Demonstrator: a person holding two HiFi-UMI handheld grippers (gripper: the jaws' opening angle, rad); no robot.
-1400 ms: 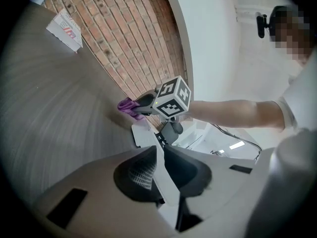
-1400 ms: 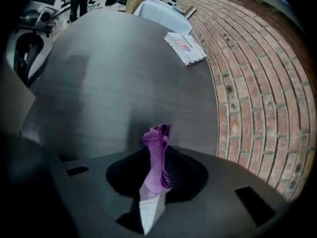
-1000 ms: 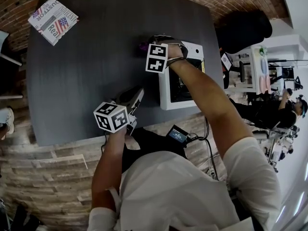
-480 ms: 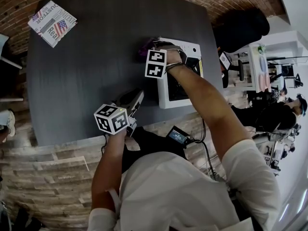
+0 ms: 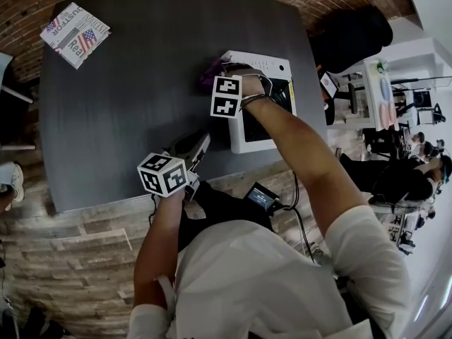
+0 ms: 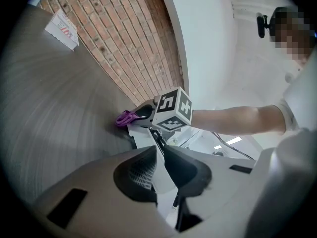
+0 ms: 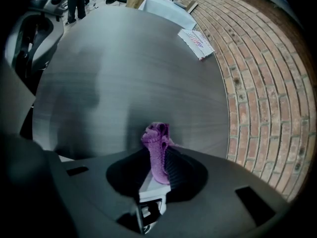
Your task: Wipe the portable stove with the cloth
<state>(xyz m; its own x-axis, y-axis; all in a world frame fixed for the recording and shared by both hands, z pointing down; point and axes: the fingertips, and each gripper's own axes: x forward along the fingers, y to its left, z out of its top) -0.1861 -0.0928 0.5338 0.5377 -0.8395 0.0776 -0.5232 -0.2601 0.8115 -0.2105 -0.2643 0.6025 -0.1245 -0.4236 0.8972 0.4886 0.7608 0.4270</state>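
Note:
The white portable stove [image 5: 279, 67] stands at the right side of the dark table [image 5: 127, 111]. My right gripper [image 5: 216, 69] is at the stove's far left corner, shut on the purple cloth [image 5: 211, 70]. In the right gripper view the cloth [image 7: 158, 155] sticks up between the pads, over a white strip of the stove [image 7: 148, 186]. My left gripper [image 5: 200, 142] hovers near the table's front edge, left of the stove, its jaws shut with nothing between them. The left gripper view shows the left gripper [image 6: 158, 150] pointing at the stove [image 6: 148, 135] and the cloth [image 6: 126, 118].
A folded newspaper [image 5: 74, 34] lies at the table's far left corner. A small black device with a screen [image 5: 263, 198] hangs by the person's waist at the table's front edge. The floor around is brick. Chairs and people stand off to the right.
The right gripper has shifted a little along the stove's far left corner with the cloth still in it. The left gripper has stayed put.

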